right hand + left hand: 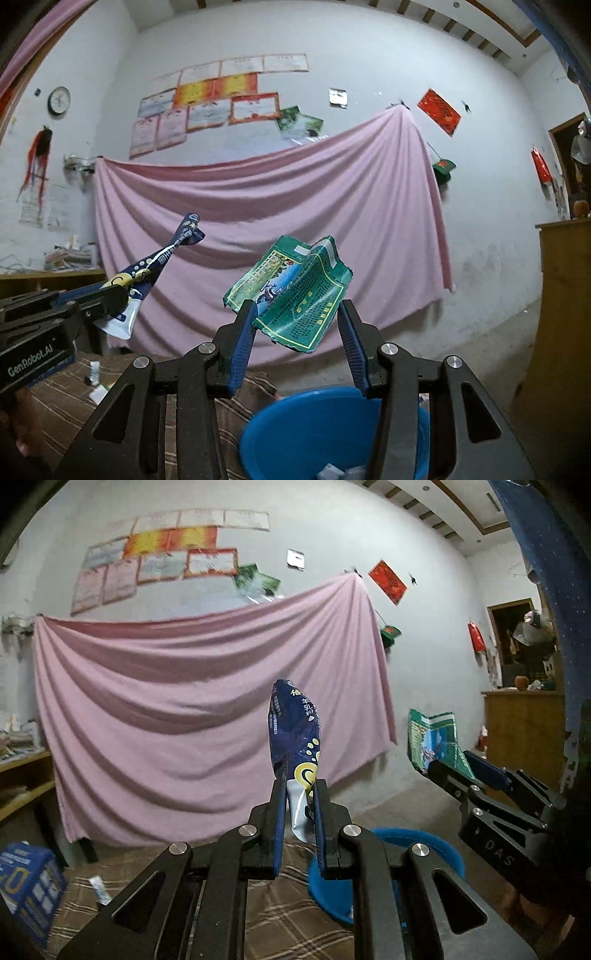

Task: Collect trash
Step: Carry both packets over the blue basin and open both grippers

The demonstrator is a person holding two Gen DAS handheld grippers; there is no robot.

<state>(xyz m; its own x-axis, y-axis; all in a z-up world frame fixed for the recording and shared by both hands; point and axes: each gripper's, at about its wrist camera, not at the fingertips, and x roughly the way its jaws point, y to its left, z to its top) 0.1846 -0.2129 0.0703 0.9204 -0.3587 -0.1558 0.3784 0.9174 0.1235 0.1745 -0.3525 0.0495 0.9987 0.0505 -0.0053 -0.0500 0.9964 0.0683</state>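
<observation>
My left gripper is shut on the lower end of a dark blue foil wrapper, which sticks up from the jaws. In the right wrist view the same left gripper and blue wrapper show at the left. My right gripper is shut across a flattened green packet, bowed between its blue pads and held in the air. That right gripper and green packet also appear on the right of the left wrist view. A blue bin stands just below both grippers, with pale scraps inside.
A brown plaid cover lies beside the bin, with a small white scrap and a blue box on it. A pink sheet hangs on the far wall. A wooden cabinet stands at the right and a wooden shelf at the left.
</observation>
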